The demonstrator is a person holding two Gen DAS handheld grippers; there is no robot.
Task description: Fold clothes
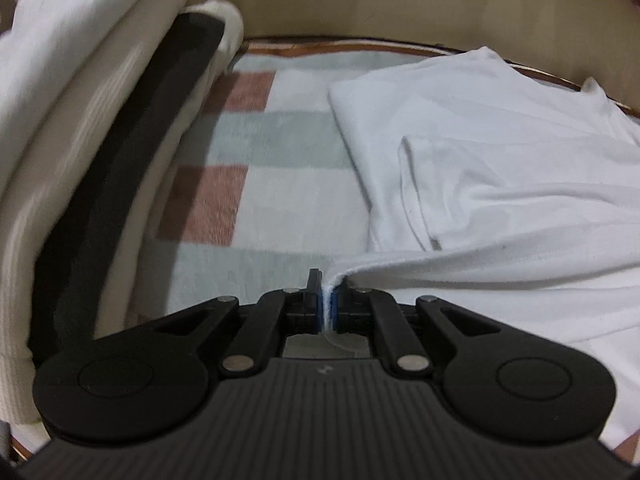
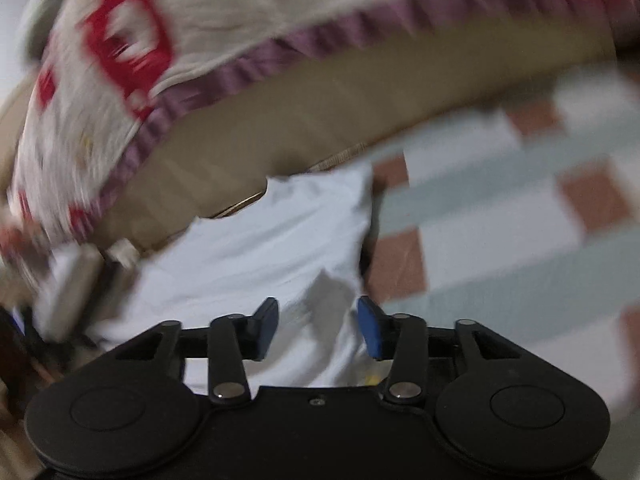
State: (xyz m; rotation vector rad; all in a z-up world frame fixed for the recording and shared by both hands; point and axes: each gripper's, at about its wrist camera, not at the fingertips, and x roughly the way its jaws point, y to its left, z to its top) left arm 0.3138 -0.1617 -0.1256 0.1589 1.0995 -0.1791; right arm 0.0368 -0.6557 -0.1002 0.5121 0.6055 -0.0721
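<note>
Closest to us in the left wrist view, our left gripper (image 1: pixel 329 304) has its jaws pressed together on a fold of the white shirt (image 1: pixel 500 168), the cloth squeezed between the blue pads (image 1: pixel 319 308). Going left to right there, a stack of folded white and cream clothes (image 1: pixel 60 92) with a black layer in it rises at the left edge, then comes the checked blanket (image 1: pixel 248 148) in pale green, white and dusty pink, and then the shirt spread across the right half, one sleeve folded over its body. A tan board (image 1: pixel 380 4) runs behind it all.

From the right wrist view, blurred throughout, our right gripper (image 2: pixel 318 326) has its jaws spread, the blue pads (image 2: pixel 370 326) apart with white shirt (image 2: pixel 260 240) cloth below and between them, not pinched. At upper left hangs a cream cloth with red patterns and a purple frill (image 2: pixel 132 52); the checked blanket (image 2: pixel 500 220) fills the right side.
</note>
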